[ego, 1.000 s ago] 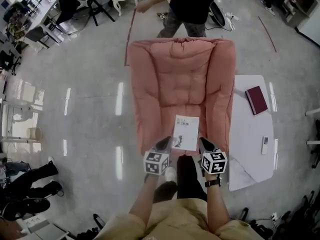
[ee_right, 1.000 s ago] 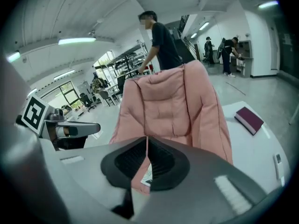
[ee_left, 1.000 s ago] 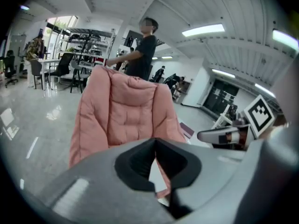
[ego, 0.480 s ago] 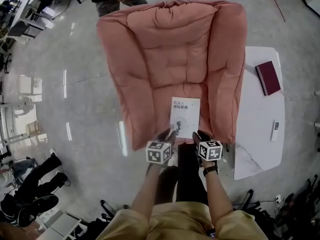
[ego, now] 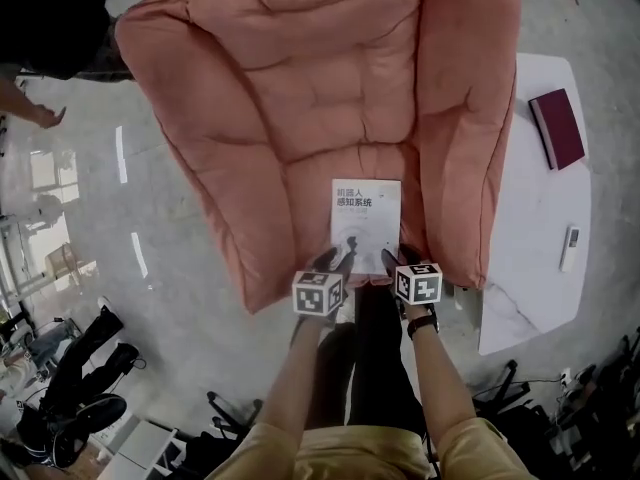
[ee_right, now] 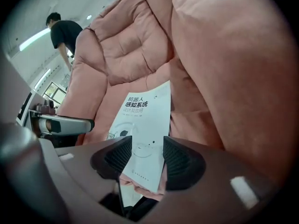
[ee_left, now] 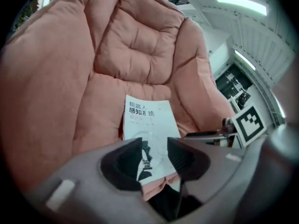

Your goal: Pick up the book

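A white book (ego: 365, 226) with black print lies flat on the seat of a pink armchair (ego: 330, 98), near the front edge. My left gripper (ego: 330, 261) hovers at the book's near left corner and my right gripper (ego: 392, 260) at its near right corner, both pointing steeply down. In the left gripper view the book (ee_left: 147, 125) shows through the gap of the left gripper (ee_left: 155, 157), whose jaws are opening with no pad pressing on it. In the right gripper view the book (ee_right: 142, 120) shows likewise beyond the right gripper (ee_right: 147, 160), whose jaws are also opening and apart from it.
A white side table (ego: 530, 228) stands right of the chair with a maroon book (ego: 558, 128) and a white remote (ego: 570, 248) on it. A person in dark clothes (ego: 40, 28) stands at the upper left. Dark gear sits on the shiny floor at the lower left.
Both grippers have come down to the book's near edge, and their jaws have gone from shut to parted. The chair now fills more of the head view.
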Demonstrator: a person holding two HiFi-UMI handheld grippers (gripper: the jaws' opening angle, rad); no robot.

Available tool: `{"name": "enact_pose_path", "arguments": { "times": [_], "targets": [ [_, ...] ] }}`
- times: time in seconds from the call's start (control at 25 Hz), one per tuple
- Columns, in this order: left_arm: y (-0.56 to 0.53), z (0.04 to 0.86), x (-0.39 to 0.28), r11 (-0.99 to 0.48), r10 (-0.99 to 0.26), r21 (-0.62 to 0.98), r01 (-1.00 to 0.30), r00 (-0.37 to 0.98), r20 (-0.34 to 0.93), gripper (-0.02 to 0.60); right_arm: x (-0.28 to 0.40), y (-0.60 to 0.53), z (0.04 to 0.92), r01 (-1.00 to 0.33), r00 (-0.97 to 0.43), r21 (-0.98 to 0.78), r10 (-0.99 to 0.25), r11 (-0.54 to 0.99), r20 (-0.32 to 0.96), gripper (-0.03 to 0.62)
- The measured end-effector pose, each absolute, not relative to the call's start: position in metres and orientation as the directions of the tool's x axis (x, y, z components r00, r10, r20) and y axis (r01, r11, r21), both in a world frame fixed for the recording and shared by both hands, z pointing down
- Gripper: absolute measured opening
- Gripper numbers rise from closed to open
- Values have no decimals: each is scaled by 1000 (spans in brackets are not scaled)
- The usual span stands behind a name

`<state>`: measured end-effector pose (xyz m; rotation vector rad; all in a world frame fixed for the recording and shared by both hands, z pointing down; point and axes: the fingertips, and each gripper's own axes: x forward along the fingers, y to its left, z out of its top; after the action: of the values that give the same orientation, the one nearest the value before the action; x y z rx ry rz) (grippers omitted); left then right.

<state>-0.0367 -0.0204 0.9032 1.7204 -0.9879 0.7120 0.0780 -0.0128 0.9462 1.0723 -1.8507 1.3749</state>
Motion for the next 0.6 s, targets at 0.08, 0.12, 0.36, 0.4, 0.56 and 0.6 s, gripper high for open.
{"name": "enact_pose_path", "arguments": {
  "times": [0.08,0.12,0.36,0.4,0.56,0.6],
  "targets": [
    [-20,922,-41,-174,-271,457,-872,489,829,183,76,-15,959,-864,-504,-483,-258,146,824,222],
    [-19,930,-42,-174,-261,456,-873,488,833,189,75,-17,963,-863,-505,-482,-261,151,823,229],
    [-23,961,-46,-179,-246,459,-870,491,835,226,78,-23,981,-891,-454,-430,-267,147,850,233],
    [-23,965,-47,-175,-248,455,-873,487,838,233,78,-23,983,-895,-446,-421,-269,149,854,227],
    [-24,975,-50,-170,-255,440,-882,471,844,221,79,-24,987,-906,-423,-393,-272,158,865,218],
    [-24,977,-50,-167,-255,439,-883,469,846,221,80,-24,988,-909,-415,-386,-273,155,868,225]
  ]
}}
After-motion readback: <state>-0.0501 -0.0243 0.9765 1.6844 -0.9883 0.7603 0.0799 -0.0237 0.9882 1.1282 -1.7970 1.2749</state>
